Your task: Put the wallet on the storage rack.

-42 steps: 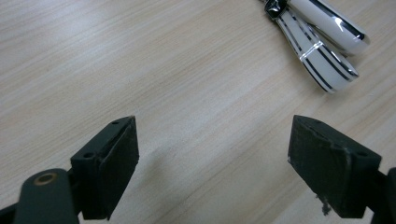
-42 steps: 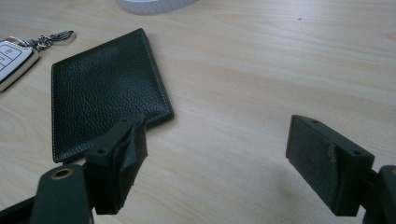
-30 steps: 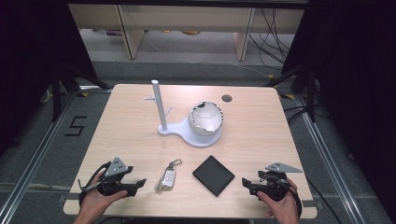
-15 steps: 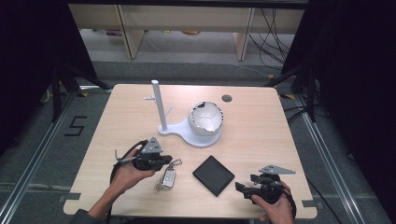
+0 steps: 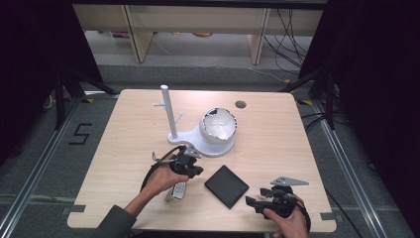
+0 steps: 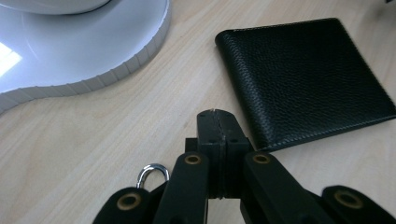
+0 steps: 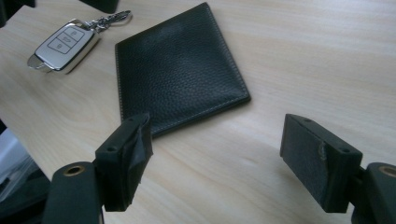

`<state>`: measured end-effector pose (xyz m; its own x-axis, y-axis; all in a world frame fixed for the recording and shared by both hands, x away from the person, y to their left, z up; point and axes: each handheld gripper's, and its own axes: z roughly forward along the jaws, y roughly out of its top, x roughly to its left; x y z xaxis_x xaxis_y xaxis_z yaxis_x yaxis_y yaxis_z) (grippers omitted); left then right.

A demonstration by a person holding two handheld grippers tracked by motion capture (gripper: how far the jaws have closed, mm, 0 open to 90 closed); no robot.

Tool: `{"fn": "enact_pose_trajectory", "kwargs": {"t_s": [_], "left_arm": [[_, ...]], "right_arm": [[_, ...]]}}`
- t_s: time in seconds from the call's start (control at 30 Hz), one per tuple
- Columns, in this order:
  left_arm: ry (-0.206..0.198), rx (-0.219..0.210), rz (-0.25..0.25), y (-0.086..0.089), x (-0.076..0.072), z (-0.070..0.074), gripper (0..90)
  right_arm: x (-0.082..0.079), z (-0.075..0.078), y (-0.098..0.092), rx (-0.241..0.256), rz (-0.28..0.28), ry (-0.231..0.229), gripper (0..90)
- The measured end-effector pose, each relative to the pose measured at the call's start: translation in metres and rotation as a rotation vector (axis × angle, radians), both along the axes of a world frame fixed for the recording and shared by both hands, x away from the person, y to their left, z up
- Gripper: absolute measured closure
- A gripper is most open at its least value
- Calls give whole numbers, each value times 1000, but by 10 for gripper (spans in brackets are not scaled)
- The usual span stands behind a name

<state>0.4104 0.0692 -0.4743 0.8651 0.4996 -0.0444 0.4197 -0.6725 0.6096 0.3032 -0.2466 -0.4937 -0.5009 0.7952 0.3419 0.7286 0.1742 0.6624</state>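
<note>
A black leather wallet (image 5: 227, 186) lies flat at the front middle of the table. A silver key fob (image 5: 177, 191) with a chain lies just left of it. My left gripper (image 5: 192, 167) is shut above the fob's ring end, between the fob and the white stand's base. Its jaws (image 6: 217, 122) press together with nothing seen between them, and a metal key ring (image 6: 152, 171) shows under them. The wallet (image 6: 303, 74) lies right of their tips. My right gripper (image 5: 253, 202) is low at the front right. It is open (image 7: 219, 149), facing the wallet (image 7: 177, 65) and the fob (image 7: 63, 44).
A white stand has a curved base (image 5: 210, 147), a tall post (image 5: 169, 111) with small pegs and a cracked white bowl shape (image 5: 218, 126). It stands mid-table, just beyond my left gripper. A dark round cable hole (image 5: 240, 104) sits at the back.
My left gripper has travelled from the front left corner forward and right to above the key fob's ring. My right gripper has shifted slightly towards the front edge.
</note>
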Motion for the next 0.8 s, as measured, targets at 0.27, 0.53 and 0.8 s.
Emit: {"fn": "enact_pose_trajectory", "kwargs": {"t_s": [0.27, 0.53, 0.8], "left_arm": [[22, 17, -21, -13, 4, -6, 894], [36, 34, -19, -17, 5, -12, 893], [63, 38, -47, -25, 1, -18, 893]], "right_arm": [[-2, -2, 10, 22, 2, 59, 261], [1, -5, 19, 14, 32, 75, 262], [6, -8, 24, 13, 28, 98, 261]]}}
